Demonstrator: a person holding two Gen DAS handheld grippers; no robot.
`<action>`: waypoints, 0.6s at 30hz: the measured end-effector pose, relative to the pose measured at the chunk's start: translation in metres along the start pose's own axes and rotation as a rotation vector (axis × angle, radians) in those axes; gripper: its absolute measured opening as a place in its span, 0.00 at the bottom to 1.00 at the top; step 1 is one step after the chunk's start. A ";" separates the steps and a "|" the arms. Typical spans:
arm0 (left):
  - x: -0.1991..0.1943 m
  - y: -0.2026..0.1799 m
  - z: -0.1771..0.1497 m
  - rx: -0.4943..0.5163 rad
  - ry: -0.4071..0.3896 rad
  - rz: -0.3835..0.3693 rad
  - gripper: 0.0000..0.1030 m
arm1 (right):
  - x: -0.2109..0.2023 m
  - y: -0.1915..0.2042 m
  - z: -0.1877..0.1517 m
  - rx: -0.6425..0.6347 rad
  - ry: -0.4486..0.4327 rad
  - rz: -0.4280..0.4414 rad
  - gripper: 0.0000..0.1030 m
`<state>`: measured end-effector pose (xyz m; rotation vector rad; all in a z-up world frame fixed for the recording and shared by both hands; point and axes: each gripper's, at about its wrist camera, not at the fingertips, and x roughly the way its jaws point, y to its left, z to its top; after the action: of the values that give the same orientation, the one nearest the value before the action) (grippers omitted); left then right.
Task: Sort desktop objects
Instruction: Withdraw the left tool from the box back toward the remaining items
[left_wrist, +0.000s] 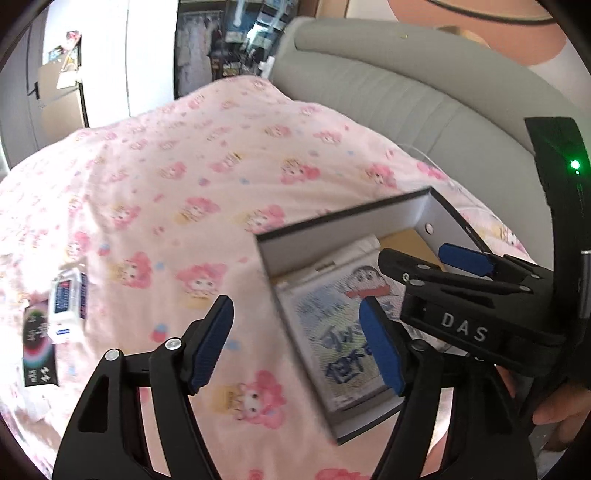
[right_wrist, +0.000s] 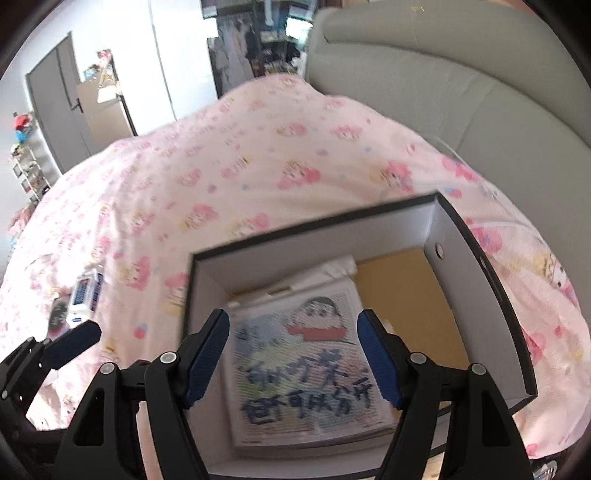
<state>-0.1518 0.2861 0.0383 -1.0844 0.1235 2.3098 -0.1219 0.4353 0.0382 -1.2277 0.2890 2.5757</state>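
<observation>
An open box (right_wrist: 491, 280) with white inner walls and black edges lies on a pink patterned bedsheet (right_wrist: 240, 177). Inside it lies a flat cartoon-printed packet (right_wrist: 306, 365) with blue writing. My right gripper (right_wrist: 295, 358) is open and empty, hovering over the packet in the box. My left gripper (left_wrist: 295, 343) is open and empty above the box's left wall (left_wrist: 295, 332). The right gripper (left_wrist: 458, 273) also shows in the left wrist view over the box (left_wrist: 351, 225). A small white and blue packet (left_wrist: 68, 302) and a dark flat packet (left_wrist: 38, 350) lie on the sheet to the left.
A grey padded headboard (left_wrist: 388, 85) runs along the far right of the bed. A doorway and a cupboard stand beyond the bed's far edge. The left gripper's finger (right_wrist: 70, 345) shows at the lower left of the right wrist view.
</observation>
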 end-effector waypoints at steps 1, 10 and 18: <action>-0.004 0.006 0.000 -0.007 -0.007 0.010 0.70 | -0.001 0.006 0.001 -0.004 -0.004 0.006 0.67; -0.045 0.075 -0.027 -0.041 -0.033 0.158 0.72 | -0.001 0.092 -0.002 -0.087 -0.018 0.105 0.67; -0.090 0.146 -0.077 -0.148 -0.064 0.305 0.72 | -0.008 0.164 -0.034 -0.152 -0.029 0.201 0.67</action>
<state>-0.1331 0.0988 0.0303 -1.1277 0.1000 2.6598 -0.1466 0.2692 0.0334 -1.2700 0.2247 2.8310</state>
